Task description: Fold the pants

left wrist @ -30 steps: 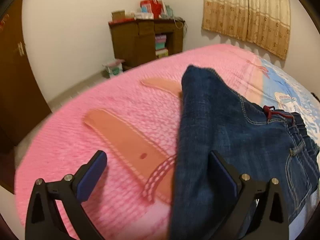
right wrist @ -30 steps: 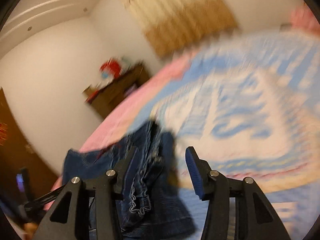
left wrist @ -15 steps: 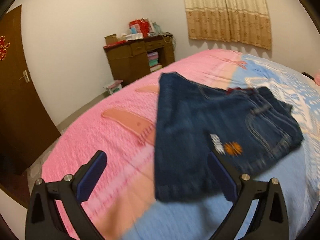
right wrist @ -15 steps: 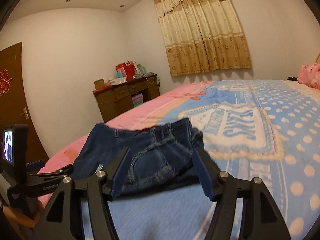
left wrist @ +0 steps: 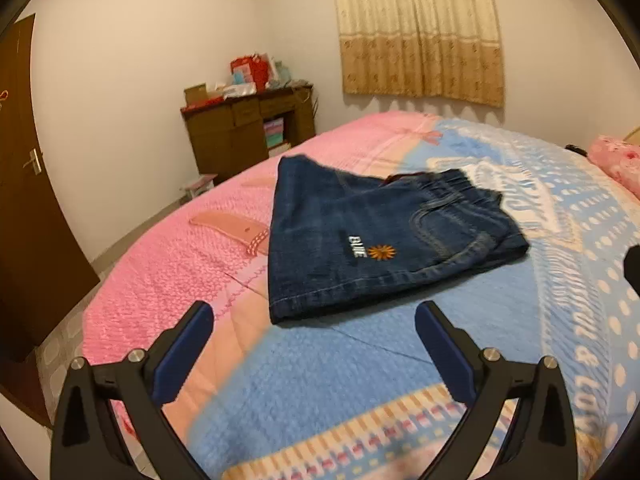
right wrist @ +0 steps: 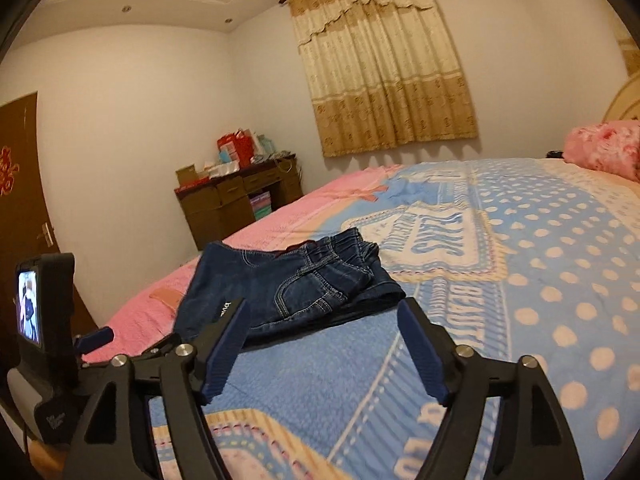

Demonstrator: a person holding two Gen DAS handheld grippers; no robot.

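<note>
A pair of dark blue denim pants [left wrist: 372, 236] lies folded into a compact rectangle on the bed, with a white word label and an orange flower on top. In the right wrist view the same pants [right wrist: 296, 288] sit just beyond the fingers. My left gripper [left wrist: 314, 320] hovers open in front of the near hem, nothing between its blue pads. My right gripper [right wrist: 322, 322] is back from the pants with its jaws opening and nothing between them. The left gripper's body and small screen [right wrist: 44, 320] show at the left edge of the right wrist view.
The bed [left wrist: 360, 380] carries a pink and blue patterned cover. A brown wooden desk [left wrist: 248, 132] with boxes on top stands against the far wall, a small stool [left wrist: 200, 184] beside it. A brown door [left wrist: 24, 200] is at left, beige curtains [left wrist: 420, 32] behind, a pink pillow [right wrist: 604, 148] at right.
Both grippers have drawn back from the pants, which now lie folded and free on the bed. The right gripper's jaws have widened, letting go of the denim.
</note>
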